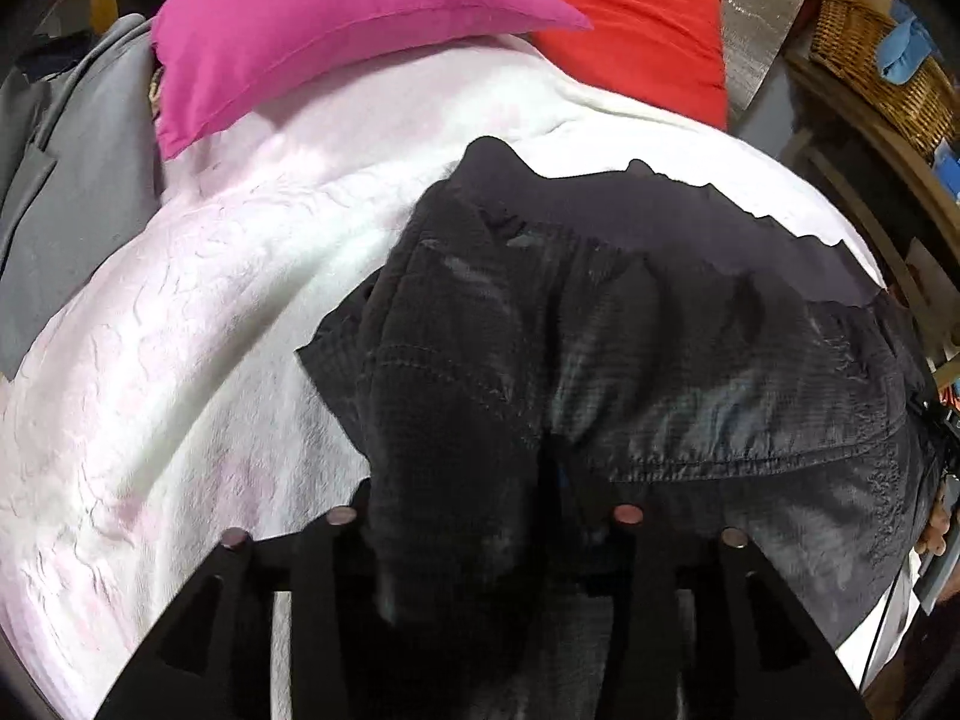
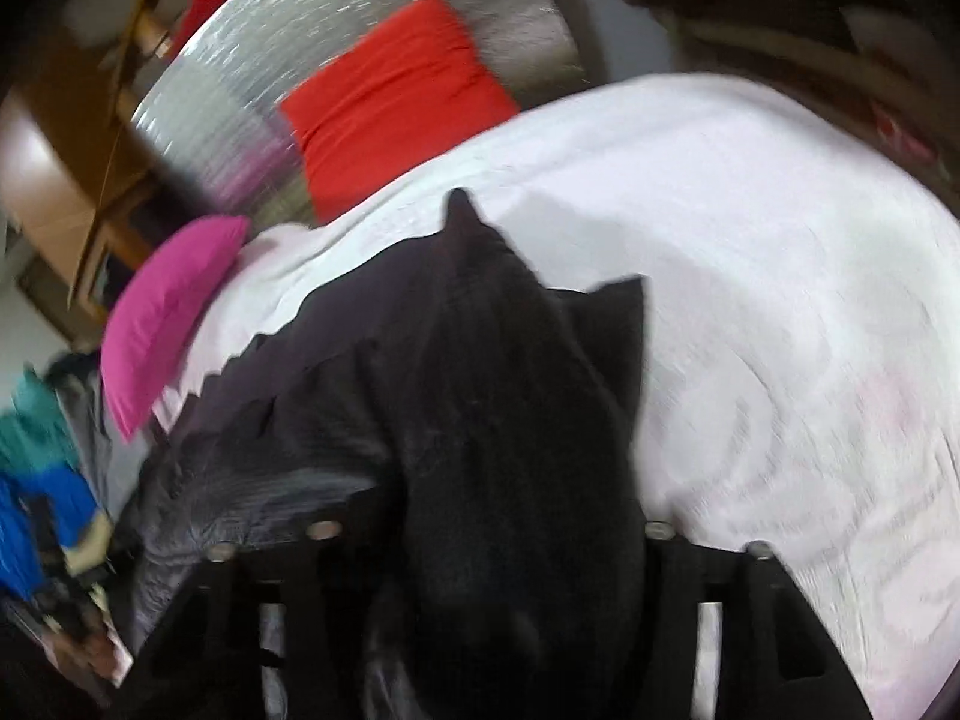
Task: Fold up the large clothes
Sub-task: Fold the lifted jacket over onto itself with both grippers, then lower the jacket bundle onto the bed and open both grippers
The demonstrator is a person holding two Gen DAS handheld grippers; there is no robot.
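A dark garment lies bunched on the near right part of a bed covered with a white blanket. In the left wrist view, a thick fold of the garment passes between the fingers of the left tool, which is clamped on the cloth. In the right wrist view, blurred by motion, the right tool likewise has a fold of the garment filling the gap between its fingers and is clamped on it. A pink pillow rests at the far left of the bed, a red pillow at the far right against a silver panel. A gray cloth lies at the left edge. A wicker basket stands on the far right.
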